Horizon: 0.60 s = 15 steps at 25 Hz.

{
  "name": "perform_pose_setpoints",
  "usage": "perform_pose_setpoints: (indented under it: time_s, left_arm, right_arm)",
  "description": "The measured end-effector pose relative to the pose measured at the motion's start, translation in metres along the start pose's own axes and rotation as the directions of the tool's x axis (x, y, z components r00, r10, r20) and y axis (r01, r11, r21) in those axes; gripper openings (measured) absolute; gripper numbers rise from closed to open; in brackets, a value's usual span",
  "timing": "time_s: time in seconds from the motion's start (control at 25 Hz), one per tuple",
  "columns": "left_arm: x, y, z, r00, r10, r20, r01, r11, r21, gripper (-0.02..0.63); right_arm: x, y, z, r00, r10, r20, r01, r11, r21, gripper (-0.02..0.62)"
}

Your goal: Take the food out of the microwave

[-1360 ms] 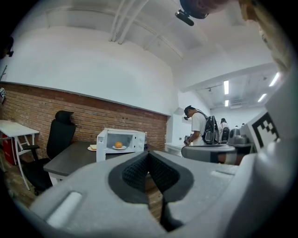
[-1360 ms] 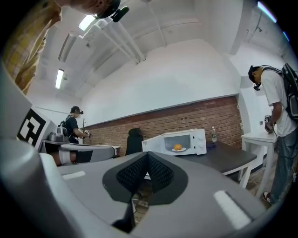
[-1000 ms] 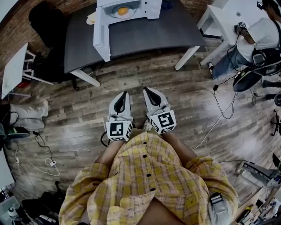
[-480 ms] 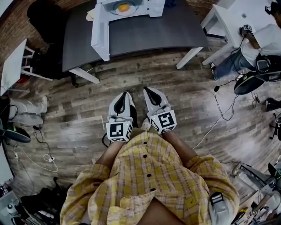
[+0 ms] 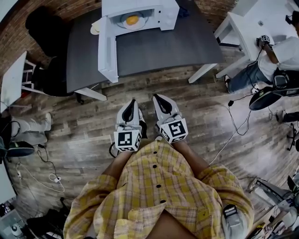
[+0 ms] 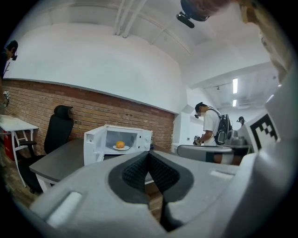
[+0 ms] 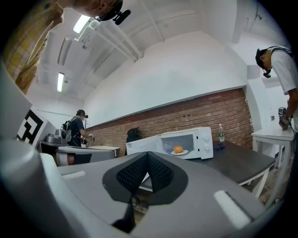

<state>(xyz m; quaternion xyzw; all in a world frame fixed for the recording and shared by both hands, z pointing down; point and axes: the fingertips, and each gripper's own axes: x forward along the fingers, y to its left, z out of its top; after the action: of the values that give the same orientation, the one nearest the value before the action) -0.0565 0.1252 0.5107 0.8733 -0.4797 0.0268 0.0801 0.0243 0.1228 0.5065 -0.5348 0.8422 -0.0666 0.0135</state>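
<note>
A white microwave (image 5: pixel 161 8) stands on the dark table (image 5: pixel 154 42) with its door (image 5: pixel 106 49) swung wide open. Inside it an orange piece of food (image 5: pixel 132 20) rests on a white plate (image 5: pixel 138 24); both gripper views show the food (image 6: pixel 119 144) (image 7: pixel 178 149) from a distance. My left gripper (image 5: pixel 132 101) and right gripper (image 5: pixel 155 95) hang side by side over the wooden floor, well short of the table. Both have their jaws shut with nothing between them, as seen in the left gripper view (image 6: pixel 149 153) and the right gripper view (image 7: pixel 148 154).
A black chair (image 5: pixel 39 25) stands left of the table. A white side table (image 5: pixel 252 16) and a person (image 5: pixel 275 51) are at the right, with cables (image 5: pixel 236 116) on the floor. Another white table (image 5: pixel 14 74) sits at the far left. A bottle (image 7: pixel 220 132) stands behind the microwave.
The microwave and table have come nearer in the head view, sliding down the frame, as I walk toward them. Both grippers keep their pose, shut and empty.
</note>
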Motion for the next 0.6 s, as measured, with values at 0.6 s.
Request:
perform_pose_setpoints:
  time_s: [0.6]
  left_arm:
    - [0.123,0.074,0.032,0.996,-0.09,-0.018,0.09,0.996,-0.029,-0.002]
  right_arm:
    - [0.124,-0.055,0.027,0.997,-0.07,-0.016,0.07,0.998,0.009,0.002]
